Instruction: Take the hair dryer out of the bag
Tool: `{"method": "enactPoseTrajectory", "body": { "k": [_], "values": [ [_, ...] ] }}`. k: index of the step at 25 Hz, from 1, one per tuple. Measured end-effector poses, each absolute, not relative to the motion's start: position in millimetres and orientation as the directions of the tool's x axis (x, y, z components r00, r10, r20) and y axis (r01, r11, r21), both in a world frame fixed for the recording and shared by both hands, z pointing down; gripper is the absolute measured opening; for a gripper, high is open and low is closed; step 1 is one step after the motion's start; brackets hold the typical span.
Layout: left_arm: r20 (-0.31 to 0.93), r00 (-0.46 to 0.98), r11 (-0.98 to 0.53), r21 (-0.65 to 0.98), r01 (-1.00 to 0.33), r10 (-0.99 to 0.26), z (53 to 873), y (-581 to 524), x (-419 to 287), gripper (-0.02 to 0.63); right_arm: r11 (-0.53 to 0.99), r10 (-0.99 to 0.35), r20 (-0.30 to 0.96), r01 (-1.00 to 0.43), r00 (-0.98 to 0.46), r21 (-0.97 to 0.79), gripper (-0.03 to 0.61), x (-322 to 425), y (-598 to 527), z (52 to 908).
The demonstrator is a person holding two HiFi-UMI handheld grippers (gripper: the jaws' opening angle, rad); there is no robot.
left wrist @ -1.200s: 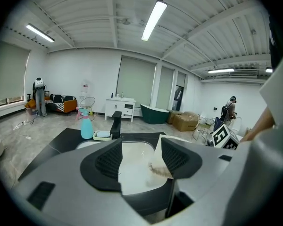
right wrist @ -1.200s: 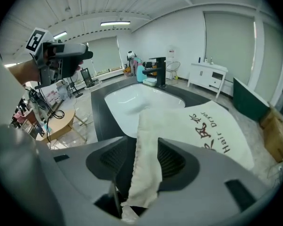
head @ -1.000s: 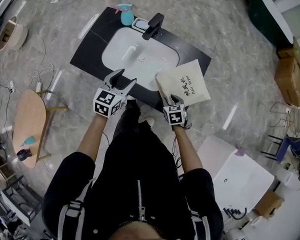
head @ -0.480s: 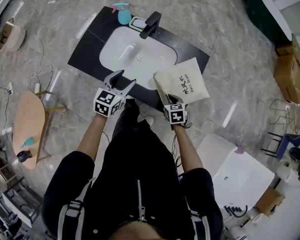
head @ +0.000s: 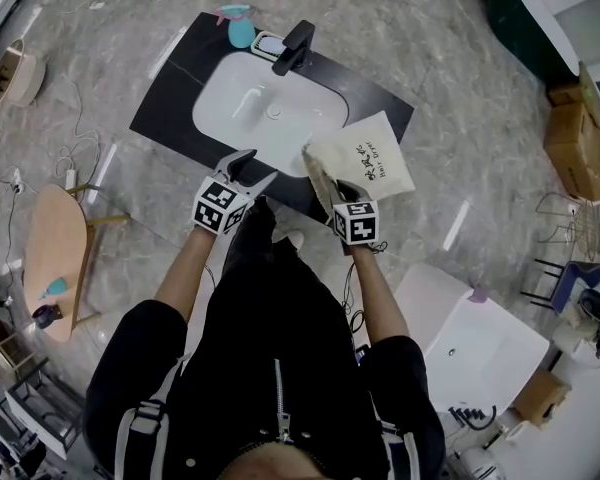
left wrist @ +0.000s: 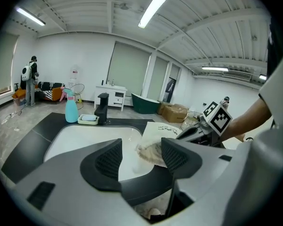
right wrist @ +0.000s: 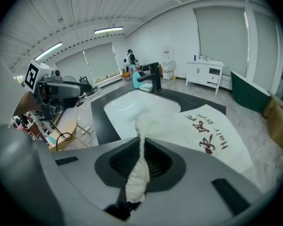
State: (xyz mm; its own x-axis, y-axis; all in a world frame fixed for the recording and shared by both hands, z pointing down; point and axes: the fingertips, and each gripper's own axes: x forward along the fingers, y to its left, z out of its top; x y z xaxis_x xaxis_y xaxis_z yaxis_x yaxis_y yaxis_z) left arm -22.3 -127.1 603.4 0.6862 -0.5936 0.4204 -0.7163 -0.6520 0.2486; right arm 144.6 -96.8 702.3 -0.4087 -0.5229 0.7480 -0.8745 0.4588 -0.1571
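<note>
By the sink, the bag seems shut.

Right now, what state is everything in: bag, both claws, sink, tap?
bag: flat on the counter, near edge pinched and lifted.
right claw: just closed, shut on the bag's edge.
left claw: open, empty.
hair dryer: not in sight.
sink: empty.
tap: no water running.
bottle: upright.
</note>
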Motion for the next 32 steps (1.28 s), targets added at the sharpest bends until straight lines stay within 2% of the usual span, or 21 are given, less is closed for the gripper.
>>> {"method": "enactPoseTrajectory", "body": {
  "k": [7, 13, 24, 32],
  "values": [
    [0.438, 0.768, -0.655, 0.413, -0.633, -0.467, 635.6, -111.9, 15.3, 0.262, 0.456, -0.559, 0.715, -0.876, -0.419, -0.156, 0.043, 149.4, -104.8, 680.9],
    [0.41, 0.814, -0.604, 0.546, -0.58, -0.411, 651.2, -112.8, 43.3, 0.262, 0.454, -0.577, 0.694, -0.876, -0.429, -0.164, 0.043, 152.9, -110.0, 670.3],
    [0.337, 0.857, -0.397, 0.779, -0.486, -0.389, 678.9, -126.0, 74.7, 0.262, 0.456, -0.588, 0.674, -0.871, -0.448, -0.182, 0.043, 157.2, -107.1, 662.0],
    [0.364, 0.867, -0.282, 0.84, -0.464, -0.341, 708.1, -127.1, 104.5, 0.262, 0.443, -0.594, 0.664, -0.874, -0.455, -0.203, 0.043, 160.2, -107.8, 657.0]
  ]
}}
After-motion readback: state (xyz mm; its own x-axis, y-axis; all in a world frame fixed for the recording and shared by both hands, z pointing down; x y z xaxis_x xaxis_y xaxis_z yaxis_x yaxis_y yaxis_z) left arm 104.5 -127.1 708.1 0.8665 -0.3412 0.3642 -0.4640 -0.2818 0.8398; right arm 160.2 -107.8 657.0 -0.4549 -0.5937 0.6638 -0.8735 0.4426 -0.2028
